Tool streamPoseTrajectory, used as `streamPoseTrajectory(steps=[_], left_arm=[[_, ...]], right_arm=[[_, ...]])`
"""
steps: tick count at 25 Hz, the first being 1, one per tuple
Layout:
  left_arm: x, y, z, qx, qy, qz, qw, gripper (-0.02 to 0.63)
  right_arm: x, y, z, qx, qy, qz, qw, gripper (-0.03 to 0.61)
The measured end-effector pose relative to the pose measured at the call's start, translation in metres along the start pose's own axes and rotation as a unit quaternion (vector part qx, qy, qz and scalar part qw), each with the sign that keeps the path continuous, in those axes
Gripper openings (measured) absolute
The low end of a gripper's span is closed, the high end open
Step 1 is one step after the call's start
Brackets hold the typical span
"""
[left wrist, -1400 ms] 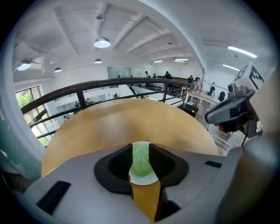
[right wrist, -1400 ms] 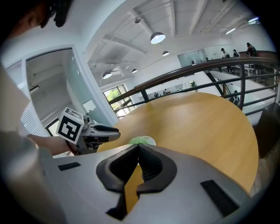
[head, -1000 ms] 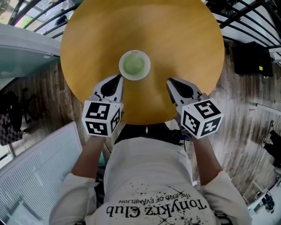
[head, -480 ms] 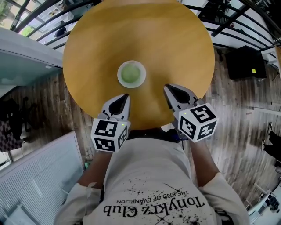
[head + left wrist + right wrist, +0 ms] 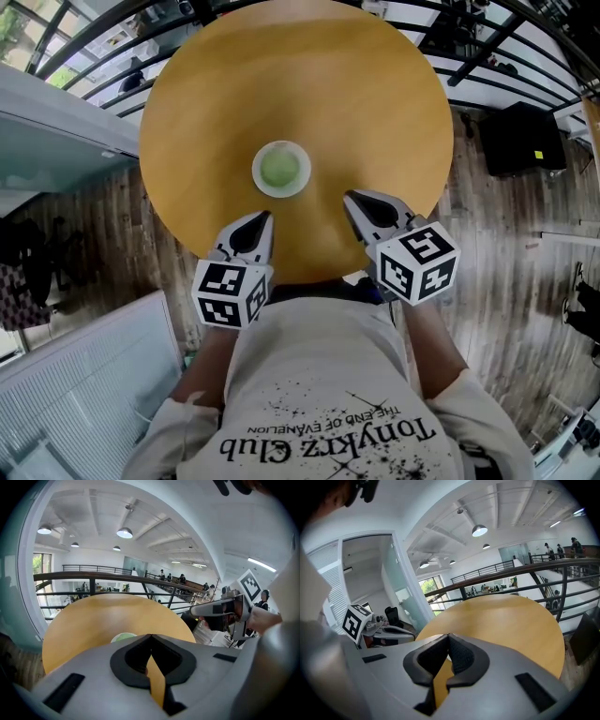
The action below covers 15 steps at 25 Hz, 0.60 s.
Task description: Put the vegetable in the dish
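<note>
At the near edge of a round table (image 5: 375, 112), the left gripper (image 5: 263, 217) hangs shut and empty. The green vegetable (image 5: 281, 169) lies in the white dish (image 5: 256, 172); it looks light and soft, best pinched gently across its sides. The right gripper (image 5: 348, 196) is closed on nothing.

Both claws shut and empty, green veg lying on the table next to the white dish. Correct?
Not quite. The head view shows the green vegetable lying inside the white dish, not next to it; the dish stands on the table. The rest holds: the left claw and the right claw are both shut and empty.
</note>
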State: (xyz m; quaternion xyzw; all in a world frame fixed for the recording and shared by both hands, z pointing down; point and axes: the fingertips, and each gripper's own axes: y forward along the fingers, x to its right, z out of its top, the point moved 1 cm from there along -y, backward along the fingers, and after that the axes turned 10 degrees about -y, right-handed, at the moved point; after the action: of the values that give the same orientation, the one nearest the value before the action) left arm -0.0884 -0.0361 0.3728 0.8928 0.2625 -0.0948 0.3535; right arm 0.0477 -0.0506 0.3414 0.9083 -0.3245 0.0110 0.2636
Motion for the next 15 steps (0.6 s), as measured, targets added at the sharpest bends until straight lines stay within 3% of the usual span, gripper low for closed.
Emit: streamPoseTrajectory(steps=[15], left_arm=[[0.000,-0.006,-0.013,-0.013,-0.005,0.001,0.9999,0.023]], right_arm=[[-0.008,-0.007,-0.006,-0.008,-0.006,0.009,1.000,0.021]])
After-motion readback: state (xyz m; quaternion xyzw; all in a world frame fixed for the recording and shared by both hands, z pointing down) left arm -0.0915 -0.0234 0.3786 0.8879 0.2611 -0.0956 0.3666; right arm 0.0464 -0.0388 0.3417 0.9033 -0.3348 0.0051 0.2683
